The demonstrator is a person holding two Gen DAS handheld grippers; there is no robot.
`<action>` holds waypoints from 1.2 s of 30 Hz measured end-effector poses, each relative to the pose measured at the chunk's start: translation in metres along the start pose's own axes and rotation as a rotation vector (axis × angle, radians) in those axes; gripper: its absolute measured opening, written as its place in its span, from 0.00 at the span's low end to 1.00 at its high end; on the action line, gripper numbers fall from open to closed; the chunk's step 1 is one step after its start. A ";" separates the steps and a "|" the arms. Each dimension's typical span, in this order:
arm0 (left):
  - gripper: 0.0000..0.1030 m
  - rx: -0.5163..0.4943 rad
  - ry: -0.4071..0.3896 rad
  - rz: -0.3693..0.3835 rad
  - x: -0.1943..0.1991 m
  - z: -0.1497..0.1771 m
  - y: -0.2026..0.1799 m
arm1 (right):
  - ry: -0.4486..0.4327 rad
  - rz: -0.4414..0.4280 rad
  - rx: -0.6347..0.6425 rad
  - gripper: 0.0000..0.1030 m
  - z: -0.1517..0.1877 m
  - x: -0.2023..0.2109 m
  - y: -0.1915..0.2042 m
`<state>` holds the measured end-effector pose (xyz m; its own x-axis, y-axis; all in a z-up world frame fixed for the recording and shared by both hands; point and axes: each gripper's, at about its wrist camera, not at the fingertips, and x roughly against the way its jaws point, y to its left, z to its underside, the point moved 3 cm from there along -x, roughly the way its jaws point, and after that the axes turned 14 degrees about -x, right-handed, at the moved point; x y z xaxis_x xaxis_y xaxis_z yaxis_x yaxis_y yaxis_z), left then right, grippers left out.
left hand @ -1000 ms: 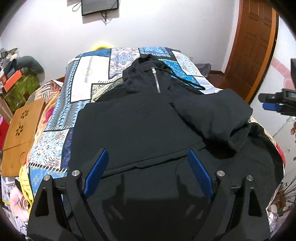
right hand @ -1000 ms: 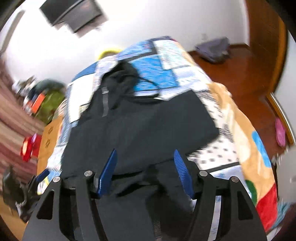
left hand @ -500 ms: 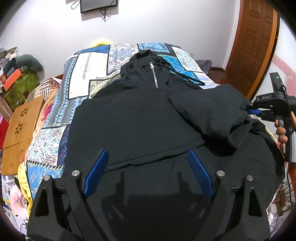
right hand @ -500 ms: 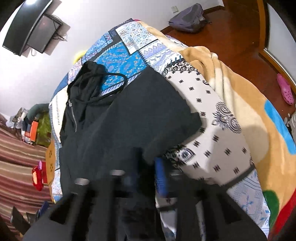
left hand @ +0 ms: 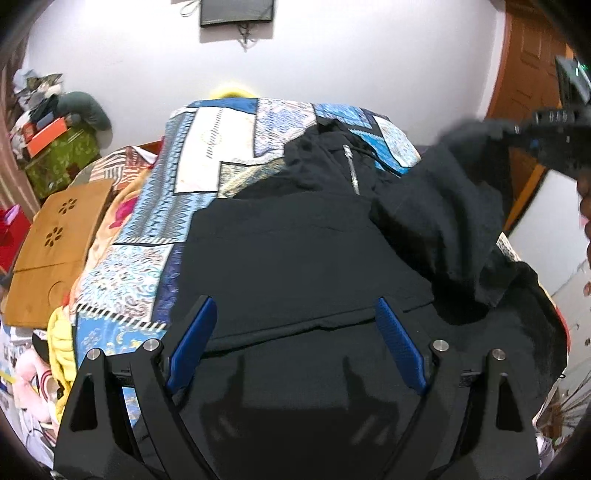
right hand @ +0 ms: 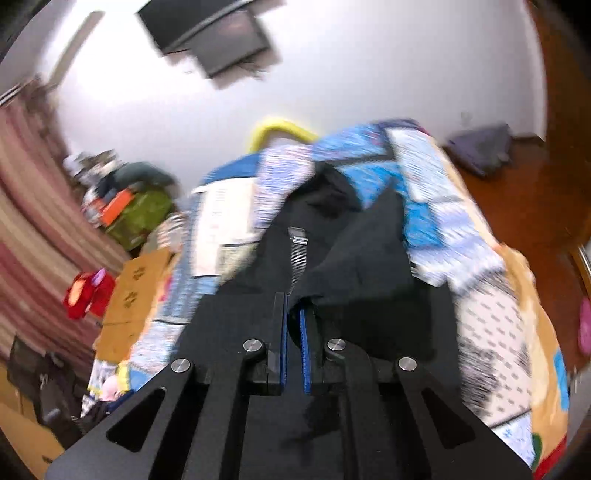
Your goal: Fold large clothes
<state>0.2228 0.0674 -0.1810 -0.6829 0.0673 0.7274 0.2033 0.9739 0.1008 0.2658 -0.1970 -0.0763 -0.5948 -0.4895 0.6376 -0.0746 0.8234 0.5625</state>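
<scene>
A black zip-neck hoodie [left hand: 295, 258] lies front-up on a bed with a blue patterned blanket [left hand: 207, 155]. My left gripper [left hand: 295, 325] hovers open over the hoodie's lower hem, nothing between its blue pads. My right gripper [right hand: 294, 314] is shut on the hoodie's right sleeve [right hand: 354, 266], which it holds lifted above the garment's body. In the left wrist view that right gripper [left hand: 535, 136] shows at the upper right, with the raised sleeve [left hand: 450, 206] draping down from it. The zipper [left hand: 352, 173] runs down from the collar.
A wooden lap table [left hand: 55, 243] leans at the bed's left side, with cluttered boxes [left hand: 55, 140] behind it. A wall-mounted screen [left hand: 236, 11] hangs above the headboard. A wooden door [left hand: 532, 74] stands at the right; a dark bag [right hand: 480, 147] lies on the floor.
My right gripper closed on the sleeve at the hoodie's right edge and lifted it up and inward. The left gripper drifted slightly and stayed open.
</scene>
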 end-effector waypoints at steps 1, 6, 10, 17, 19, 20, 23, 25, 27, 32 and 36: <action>0.85 0.011 -0.005 -0.008 0.004 0.003 0.007 | 0.017 -0.025 0.018 0.05 0.004 -0.003 0.016; 0.85 0.068 -0.011 -0.042 0.020 0.020 0.039 | 0.141 -0.100 0.123 0.05 0.045 -0.041 0.077; 0.85 0.125 0.018 -0.048 0.027 0.042 0.065 | 0.290 -0.106 0.209 0.05 0.098 -0.081 0.104; 0.85 0.215 0.085 -0.044 0.028 0.086 0.092 | 0.518 -0.011 0.373 0.09 0.191 -0.138 0.110; 0.85 0.245 0.100 -0.026 0.027 0.095 0.095 | 0.547 0.034 0.415 0.09 0.202 -0.143 0.108; 0.85 0.259 0.105 -0.013 0.026 0.098 0.097 | 0.561 0.049 0.436 0.10 0.204 -0.144 0.106; 0.85 0.304 0.124 0.031 0.021 0.106 0.096 | 0.582 0.086 0.486 0.17 0.201 -0.135 0.103; 0.85 0.329 0.129 0.065 0.016 0.108 0.093 | 0.527 0.129 0.517 0.26 0.190 -0.122 0.098; 0.85 0.346 0.132 0.100 0.012 0.107 0.088 | 0.453 0.133 0.531 0.39 0.178 -0.102 0.093; 0.85 0.401 0.146 0.229 -0.009 0.100 0.069 | 0.274 0.152 0.498 0.55 0.140 -0.054 0.065; 0.76 0.437 0.164 0.281 -0.029 0.090 0.058 | 0.174 0.235 0.470 0.55 0.113 -0.027 0.024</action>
<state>0.1913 0.1416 -0.2577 -0.5189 0.3369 0.7856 0.0275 0.9251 -0.3786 0.1895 -0.1317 -0.1393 -0.5006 -0.2848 0.8175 -0.3290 0.9361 0.1247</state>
